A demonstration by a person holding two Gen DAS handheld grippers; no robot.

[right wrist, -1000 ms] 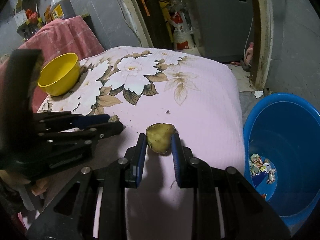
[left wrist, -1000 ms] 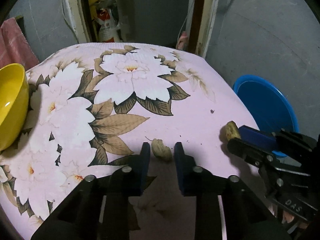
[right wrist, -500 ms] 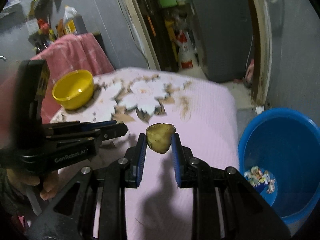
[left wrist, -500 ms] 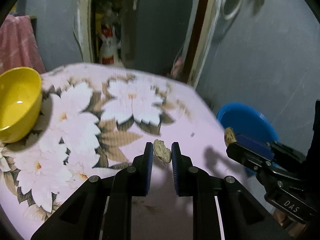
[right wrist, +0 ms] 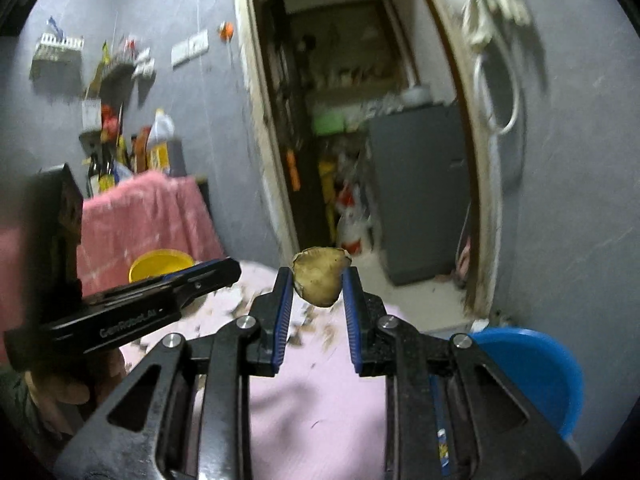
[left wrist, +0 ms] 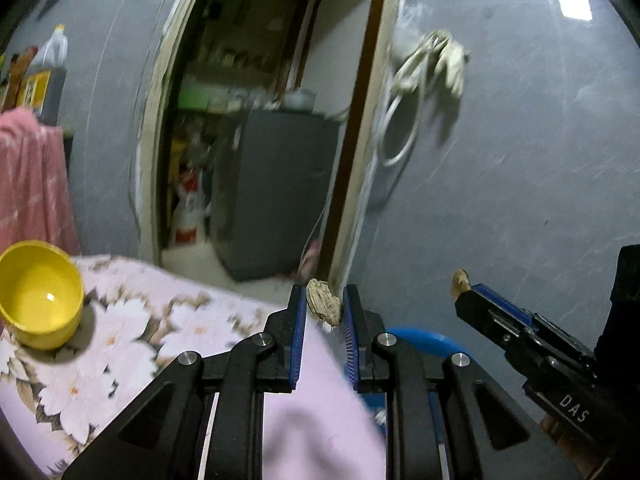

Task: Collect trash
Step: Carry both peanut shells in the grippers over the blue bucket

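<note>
Both lifted off floral cloth [left wrist: 120, 360]: left hand-held gripper [left wrist: 323, 308] pinches upright shell [left wrist: 323, 303]; right hand-held gripper [right wrist: 316, 284] pinches broad peel [right wrist: 318, 280].

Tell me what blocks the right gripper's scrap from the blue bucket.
Nothing visible. The right gripper holds the scrap in the air, and the blue bucket sits lower right beside the table, its visible opening uncovered.

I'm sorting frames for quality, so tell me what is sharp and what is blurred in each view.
Left wrist view: left gripper and its shell scrap sharp; floral tablecloth and doorway smeared. Right wrist view: right gripper and peel piece crisp; tablecloth and blue bucket soft; both fisheye-bent.
</note>
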